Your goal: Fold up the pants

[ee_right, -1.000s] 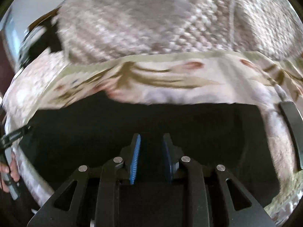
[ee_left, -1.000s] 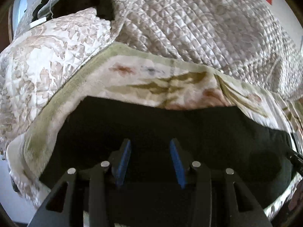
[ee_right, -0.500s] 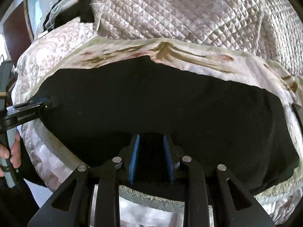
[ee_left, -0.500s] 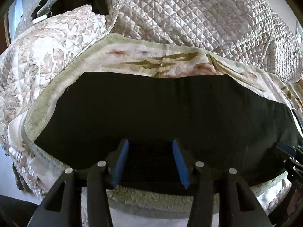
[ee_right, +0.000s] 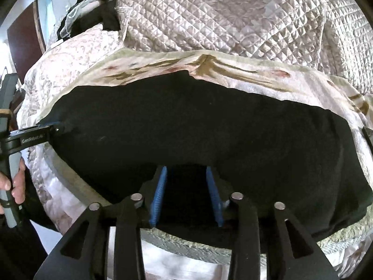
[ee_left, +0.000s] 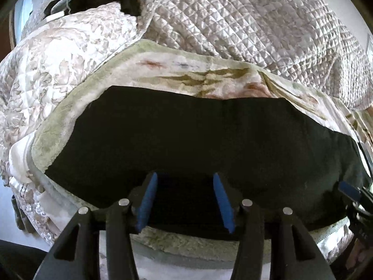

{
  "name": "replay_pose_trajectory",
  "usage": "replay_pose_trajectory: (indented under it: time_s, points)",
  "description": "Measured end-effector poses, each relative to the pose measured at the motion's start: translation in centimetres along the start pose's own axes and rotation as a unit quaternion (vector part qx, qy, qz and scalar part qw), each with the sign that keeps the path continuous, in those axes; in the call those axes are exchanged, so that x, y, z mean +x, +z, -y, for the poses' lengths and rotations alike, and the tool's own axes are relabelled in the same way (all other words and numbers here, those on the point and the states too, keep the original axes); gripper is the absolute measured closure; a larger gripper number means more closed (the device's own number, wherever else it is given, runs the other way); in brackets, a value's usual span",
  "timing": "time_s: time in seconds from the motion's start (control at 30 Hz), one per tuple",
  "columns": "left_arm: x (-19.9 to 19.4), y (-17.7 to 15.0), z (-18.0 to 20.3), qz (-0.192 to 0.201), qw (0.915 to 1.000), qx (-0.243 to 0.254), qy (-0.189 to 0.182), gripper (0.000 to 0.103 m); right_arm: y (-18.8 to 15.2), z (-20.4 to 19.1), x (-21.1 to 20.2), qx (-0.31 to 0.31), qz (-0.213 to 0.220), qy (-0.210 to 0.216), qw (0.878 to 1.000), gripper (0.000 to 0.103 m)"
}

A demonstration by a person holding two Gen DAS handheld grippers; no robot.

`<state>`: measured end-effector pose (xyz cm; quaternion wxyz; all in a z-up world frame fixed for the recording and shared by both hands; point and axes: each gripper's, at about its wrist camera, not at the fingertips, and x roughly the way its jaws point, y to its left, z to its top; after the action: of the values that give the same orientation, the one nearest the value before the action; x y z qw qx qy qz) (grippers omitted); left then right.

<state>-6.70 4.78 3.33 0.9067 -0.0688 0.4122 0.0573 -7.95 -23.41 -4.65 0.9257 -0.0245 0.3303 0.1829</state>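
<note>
Both claws wider than before, right claw [ee_right: 186, 196] spread over black pants [ee_right: 209, 128]

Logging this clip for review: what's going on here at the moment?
A person is folding black pants on a bed, with handheld tongs in each hand. The pants lie flat in a wide band on a floral fleece blanket, beside a quilted bedspread. The left tongs and right tongs are both open, their blue pads straddling the near edge of the pants without gripping it. No fold is underway right now.
</note>
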Motion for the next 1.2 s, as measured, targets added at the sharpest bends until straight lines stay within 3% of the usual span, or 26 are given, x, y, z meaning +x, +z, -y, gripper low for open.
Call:
replay_pose_trajectory:
  time_s: [0.1, 0.2, 0.3, 0.43, 0.63, 1.03, 1.2]
  points:
    - [0.0, 0.1, 0.0, 0.0, 1.0, 0.0, 0.003, 0.05, 0.1, -0.8, 0.1, -0.022, -0.003, 0.002, 1.0, 0.043]
    - [-0.1, 0.1, 0.1, -0.002, 1.0, 0.003, 0.005, 0.05, 0.2, -1.4, -0.2, -0.039, 0.0, -0.01, 0.999, 0.043]
    - [-0.2, 0.4, -0.2, -0.003, 1.0, -0.003, 0.006, 0.05, 0.4, -0.9, -0.6, -0.02, 0.01, -0.007, 1.0, 0.043]
    - [-0.2, 0.9, -1.0, 0.0, 0.9998, -0.011, 0.015, 0.05, 0.8, -0.4, -1.1, -0.014, 0.025, -0.034, 0.999, 0.043]
    - [0.0, 1.2, -1.9, 0.0, 0.9995, -0.018, 0.026, 0.05, 0.8, -0.1, 0.0, -0.015, 0.002, -0.059, 0.998, 0.043]
    - [-0.2, 1.7, -3.0, -0.001, 0.999, -0.029, 0.034, 0.05, 0.9, 0.3, -0.7, 0.004, 0.017, -0.049, 0.999, 0.043]
    - [-0.6, 3.0, -5.4, 0.011, 0.9976, -0.049, 0.047, 0.043, 1.0, 0.3, -0.7, 0.005, 0.019, -0.049, 0.999, 0.043]
